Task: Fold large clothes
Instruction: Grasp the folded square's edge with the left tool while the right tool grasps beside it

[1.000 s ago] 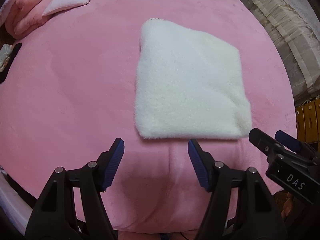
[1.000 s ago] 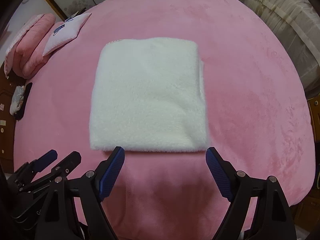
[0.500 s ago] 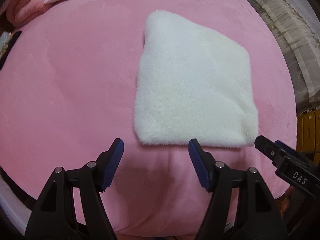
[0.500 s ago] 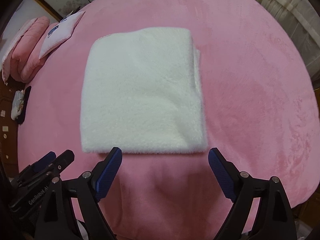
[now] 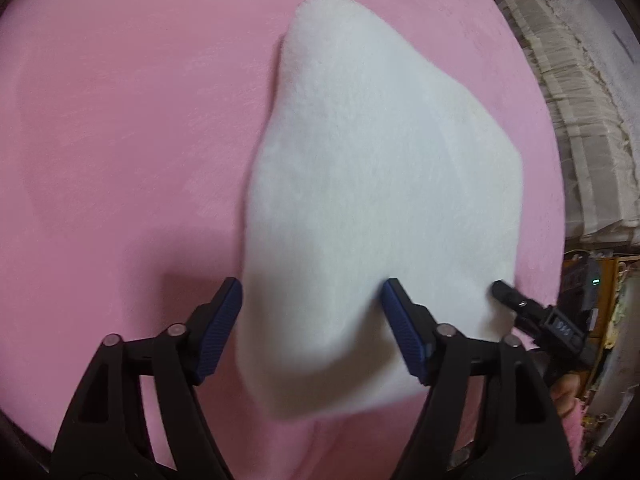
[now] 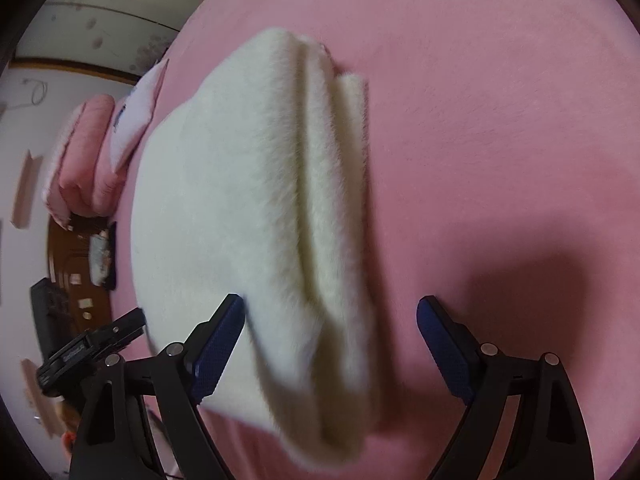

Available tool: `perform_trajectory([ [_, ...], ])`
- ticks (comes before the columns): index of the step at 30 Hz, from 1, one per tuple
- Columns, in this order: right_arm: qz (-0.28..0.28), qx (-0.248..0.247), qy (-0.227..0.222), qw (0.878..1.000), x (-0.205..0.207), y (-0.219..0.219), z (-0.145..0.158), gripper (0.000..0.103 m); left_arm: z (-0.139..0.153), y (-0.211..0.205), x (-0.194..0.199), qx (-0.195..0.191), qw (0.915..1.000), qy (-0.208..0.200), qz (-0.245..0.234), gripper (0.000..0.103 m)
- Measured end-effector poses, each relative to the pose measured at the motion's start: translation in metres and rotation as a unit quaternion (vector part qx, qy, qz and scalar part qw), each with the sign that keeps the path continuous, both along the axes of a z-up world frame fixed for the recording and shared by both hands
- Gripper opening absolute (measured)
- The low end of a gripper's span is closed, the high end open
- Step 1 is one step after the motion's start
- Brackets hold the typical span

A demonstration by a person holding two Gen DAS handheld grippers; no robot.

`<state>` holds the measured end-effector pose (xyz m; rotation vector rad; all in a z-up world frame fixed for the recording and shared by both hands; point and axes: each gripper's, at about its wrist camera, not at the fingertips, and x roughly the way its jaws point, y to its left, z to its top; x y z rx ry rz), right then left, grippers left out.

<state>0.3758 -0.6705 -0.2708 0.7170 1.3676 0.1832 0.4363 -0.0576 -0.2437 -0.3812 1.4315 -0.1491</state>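
Note:
A folded white fleece garment [image 5: 372,184] lies on the pink bed cover [image 5: 120,140]. My left gripper [image 5: 312,320] is open, its blue-padded jaws straddling the garment's near left corner. My right gripper [image 6: 330,340] is open, its jaws straddling the near right corner, where the stacked folded layers [image 6: 332,184] show along the right edge. The garment [image 6: 224,200] fills the left middle of the right wrist view. The right gripper's tip also shows in the left wrist view [image 5: 540,320], and the left gripper in the right wrist view [image 6: 92,344].
Pink pillows [image 6: 88,160] and a pale cushion [image 6: 136,116] lie at the far left of the bed. A cream ruffled cloth [image 5: 580,100] hangs at the right. Dark wooden furniture [image 6: 68,264] stands beyond the bed's left side.
Both grippers have moved forward and down, from short of the garment's near edge to straddling its near corners. Both stay open.

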Motion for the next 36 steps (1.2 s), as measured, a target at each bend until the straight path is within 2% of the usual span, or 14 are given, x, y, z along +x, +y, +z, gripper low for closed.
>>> perform_trajectory([
  [1, -0.002, 0.023, -0.002, 1.0, 0.005, 0.0, -0.009, 0.089, -0.003, 0.001, 0.006, -0.016, 0.9999, -0.004, -0.001, 0.076],
  [4, -0.01, 0.072, -0.012, 0.997, 0.016, -0.001, -0.028, 0.089, -0.017, 0.001, 0.026, -0.031, 0.9995, -0.007, 0.0, 0.087],
  [7, -0.014, 0.112, -0.026, 0.993, 0.027, 0.0, -0.038, 0.079, -0.031, 0.001, 0.038, -0.047, 0.9988, -0.004, 0.008, 0.095],
  [9, -0.012, 0.125, -0.024, 0.992, 0.037, -0.001, -0.043, 0.077, -0.039, 0.001, 0.043, -0.052, 0.9985, -0.006, 0.013, 0.096],
  [12, -0.01, 0.133, -0.025, 0.991, 0.041, 0.0, -0.045, 0.072, -0.046, 0.003, 0.044, -0.065, 0.9976, -0.011, 0.021, 0.095],
  [14, -0.011, 0.143, -0.031, 0.989, 0.042, 0.0, -0.043, 0.056, -0.048, 0.005, 0.041, -0.061, 0.9978, -0.012, 0.021, 0.088],
  [15, -0.012, 0.142, -0.036, 0.989, 0.038, 0.002, -0.041, 0.053, -0.048, 0.006, 0.034, -0.058, 0.998, -0.013, 0.024, 0.081],
  [17, -0.01, 0.129, -0.047, 0.99, 0.034, 0.005, -0.03, 0.044, -0.041, 0.0, 0.032, -0.044, 0.9984, -0.019, 0.029, 0.072],
  [19, -0.005, 0.101, -0.056, 0.993, 0.034, 0.013, -0.014, 0.041, -0.032, -0.006, 0.027, -0.023, 0.9987, -0.035, 0.029, 0.064],
  [22, 0.024, 0.051, -0.073, 0.996, 0.037, 0.03, 0.013, 0.038, -0.018, -0.014, 0.017, -0.013, 0.9982, -0.047, 0.035, 0.059],
  [27, 0.076, 0.006, -0.101, 0.992, 0.036, 0.06, 0.061, 0.038, 0.011, 0.0, -0.001, -0.029, 0.998, -0.044, 0.035, 0.056],
  [32, 0.103, 0.002, -0.099, 0.99, 0.025, 0.11, 0.092, 0.037, 0.045, 0.057, -0.024, -0.026, 0.9974, -0.049, 0.046, 0.055],
  [36, 0.122, 0.012, -0.102, 0.987, 0.018, 0.19, 0.109, 0.037, 0.076, 0.129, -0.043, -0.002, 0.9965, -0.05, 0.067, 0.055],
])
